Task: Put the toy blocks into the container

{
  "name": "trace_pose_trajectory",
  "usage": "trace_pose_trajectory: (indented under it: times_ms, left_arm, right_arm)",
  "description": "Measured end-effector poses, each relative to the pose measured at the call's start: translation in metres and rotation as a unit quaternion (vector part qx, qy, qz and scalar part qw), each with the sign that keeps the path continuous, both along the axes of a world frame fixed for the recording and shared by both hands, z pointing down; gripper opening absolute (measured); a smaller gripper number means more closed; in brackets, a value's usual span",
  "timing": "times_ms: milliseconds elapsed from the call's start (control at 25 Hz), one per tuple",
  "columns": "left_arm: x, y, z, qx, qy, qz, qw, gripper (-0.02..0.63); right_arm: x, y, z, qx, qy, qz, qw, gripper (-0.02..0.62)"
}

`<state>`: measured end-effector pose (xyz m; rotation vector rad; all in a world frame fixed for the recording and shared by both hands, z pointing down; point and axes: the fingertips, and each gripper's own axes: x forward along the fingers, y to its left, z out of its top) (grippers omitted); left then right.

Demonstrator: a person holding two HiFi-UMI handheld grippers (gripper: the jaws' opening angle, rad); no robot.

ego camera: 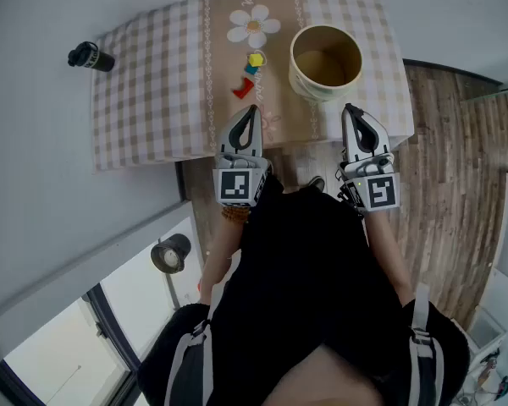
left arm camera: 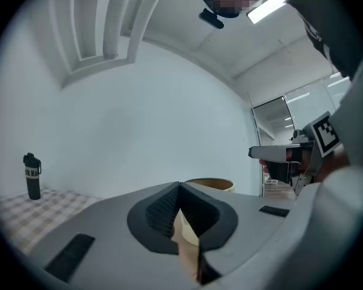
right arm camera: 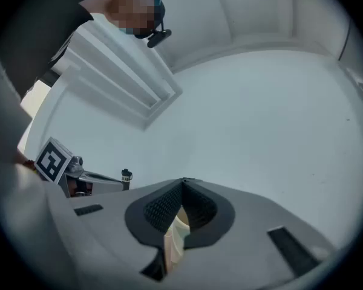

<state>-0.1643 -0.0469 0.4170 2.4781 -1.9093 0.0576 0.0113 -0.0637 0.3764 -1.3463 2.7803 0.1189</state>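
Observation:
Three small toy blocks lie on the checked tablecloth (ego camera: 152, 83): a yellow block (ego camera: 255, 59), a teal block (ego camera: 251, 70) and a red block (ego camera: 243, 88). The round tan container (ego camera: 326, 62) stands upright to their right, its rim (left arm camera: 210, 185) just showing in the left gripper view. My left gripper (ego camera: 252, 108) hangs over the table's near edge, just short of the red block, jaws shut and empty (left arm camera: 180, 187). My right gripper (ego camera: 350, 108) is level with it, just in front of the container, also shut with nothing in it (right arm camera: 183, 181).
A black bottle (ego camera: 91, 56) lies beyond the cloth's far left corner and shows upright in the left gripper view (left arm camera: 32, 177). A flower print (ego camera: 254, 25) marks the cloth behind the blocks. Wooden floor (ego camera: 457, 142) lies right of the table, and a lamp (ego camera: 171, 253) sits at lower left.

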Motion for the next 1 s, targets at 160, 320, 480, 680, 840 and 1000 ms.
trace_pose_trajectory:
  times_ms: [160, 320, 480, 680, 840, 1000]
  left_arm:
    - [-0.012, -0.004, 0.016, -0.015, -0.005, -0.003, 0.9999, 0.002]
    - [-0.028, -0.01, 0.04, -0.037, -0.006, -0.001, 0.9993, 0.005]
    - [-0.048, -0.02, 0.071, -0.072, -0.011, -0.003, 0.9973, 0.048]
    - [-0.073, -0.042, 0.114, -0.122, -0.039, -0.006, 0.9917, 0.106]
    - [-0.079, -0.054, 0.143, -0.161, -0.062, 0.006, 0.985, 0.115]
    - [-0.078, -0.061, 0.173, -0.206, -0.069, 0.027, 0.9758, 0.181]
  right_arm:
    - [-0.01, -0.001, 0.003, -0.011, -0.013, -0.024, 1.0, 0.005]
    - [-0.02, 0.001, 0.007, -0.015, -0.005, -0.041, 0.999, 0.006]
    - [-0.028, 0.001, 0.011, -0.021, 0.002, -0.045, 0.999, 0.006]
    - [-0.034, -0.002, 0.021, -0.034, 0.021, -0.042, 0.998, 0.006]
    - [-0.035, -0.002, 0.027, -0.039, 0.037, -0.034, 0.998, 0.006]
    - [-0.034, -0.001, 0.03, -0.049, 0.045, -0.026, 0.997, 0.006]
